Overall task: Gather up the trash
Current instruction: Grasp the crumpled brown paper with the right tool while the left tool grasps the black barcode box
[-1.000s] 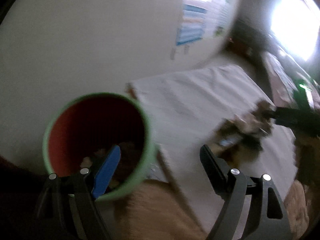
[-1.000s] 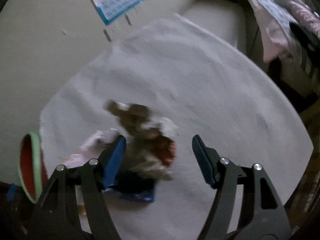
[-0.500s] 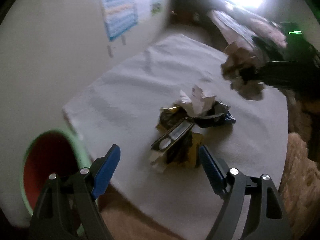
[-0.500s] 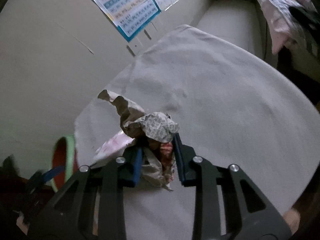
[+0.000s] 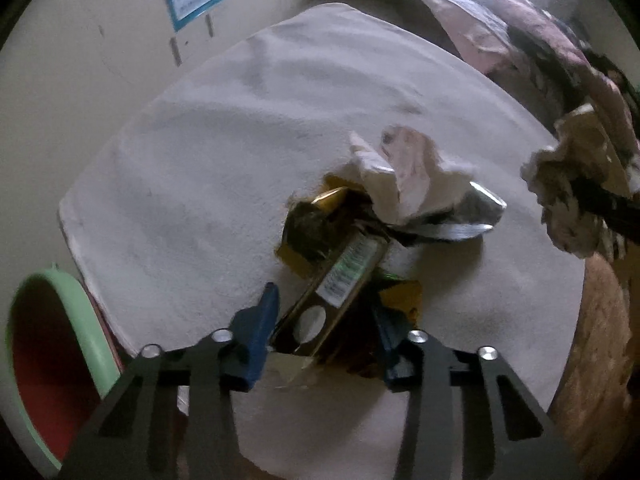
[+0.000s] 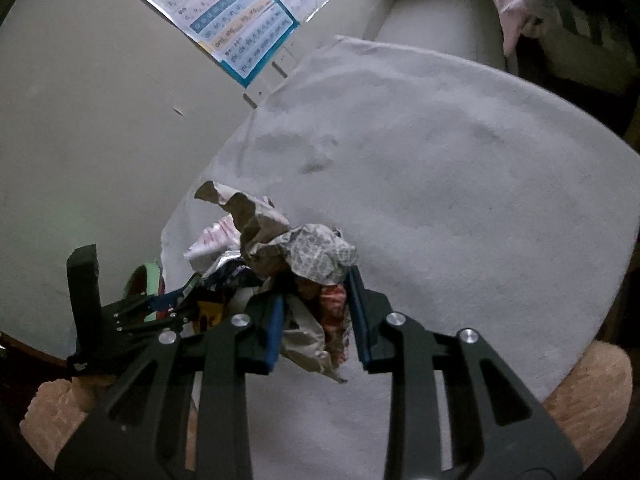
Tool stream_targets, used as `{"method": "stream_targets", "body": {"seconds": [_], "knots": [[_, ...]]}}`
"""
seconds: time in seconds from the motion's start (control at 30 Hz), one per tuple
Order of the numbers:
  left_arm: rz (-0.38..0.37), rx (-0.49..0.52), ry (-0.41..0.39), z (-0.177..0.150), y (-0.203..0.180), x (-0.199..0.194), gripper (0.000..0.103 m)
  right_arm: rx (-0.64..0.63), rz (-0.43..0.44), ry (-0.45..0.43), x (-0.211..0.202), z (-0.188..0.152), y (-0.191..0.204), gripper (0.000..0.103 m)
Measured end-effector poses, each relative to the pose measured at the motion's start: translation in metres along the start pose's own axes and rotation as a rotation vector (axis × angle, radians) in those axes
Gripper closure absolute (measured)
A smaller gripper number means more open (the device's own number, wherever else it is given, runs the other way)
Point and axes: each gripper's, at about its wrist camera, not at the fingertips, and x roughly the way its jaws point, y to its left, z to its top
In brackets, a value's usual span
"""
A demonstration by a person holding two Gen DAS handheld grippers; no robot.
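Observation:
A pile of trash lies on a white cloth-covered table (image 5: pixel 224 128): a black and gold wrapper (image 5: pixel 340 276), a crumpled white paper (image 5: pixel 404 176) and a silver foil piece (image 5: pixel 468 216). My left gripper (image 5: pixel 326 326) is down at the pile with its blue pads on both sides of the black and gold wrapper, closed in on it. My right gripper (image 6: pixel 316 312) is shut on a crumpled paper wad (image 6: pixel 304 256) and holds it above the table; the wad also shows in the left wrist view (image 5: pixel 576 200). A green bin with a red inside (image 5: pixel 48 364) stands at the table's left edge.
A wall with a blue-bordered chart (image 6: pixel 240 20) runs behind the table. Clothes (image 5: pixel 520 40) are heaped at the back right. A tan furry surface (image 6: pixel 588 384) lies below the table's near edge. The left gripper and bin (image 6: pixel 144 280) show at the right wrist view's left.
My left gripper swung from over the bin to the trash pile and closed in on the black and gold wrapper. My right gripper closed on the paper wad and lifted it.

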Motion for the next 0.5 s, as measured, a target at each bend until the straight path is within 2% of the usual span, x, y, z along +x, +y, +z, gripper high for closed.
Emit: {"method": "stream_targets", "body": {"seconds": [0.07, 0.1, 0.17, 0.3, 0.5], "knots": [[0.0, -0.017, -0.007, -0.005, -0.002, -0.002, 0.082, -0.006, 0.002, -0.01, -0.003, 0.001, 0.002, 0.074], [0.011, -0.024, -0.019, -0.007, -0.004, -0.006, 0.085, -0.01, 0.005, -0.014, -0.004, 0.001, 0.004, 0.074], [0.029, -0.045, -0.044, -0.012, -0.004, -0.014, 0.085, -0.021, 0.006, -0.024, -0.009, 0.0, 0.007, 0.074], [0.014, -0.154, -0.134, -0.025, -0.001, -0.042, 0.085, -0.058, 0.0, -0.046, -0.016, 0.0, 0.016, 0.074], [0.06, -0.221, -0.261, -0.034, -0.008, -0.089, 0.085, -0.094, 0.014, -0.071, -0.029, 0.0, 0.032, 0.074]]}}
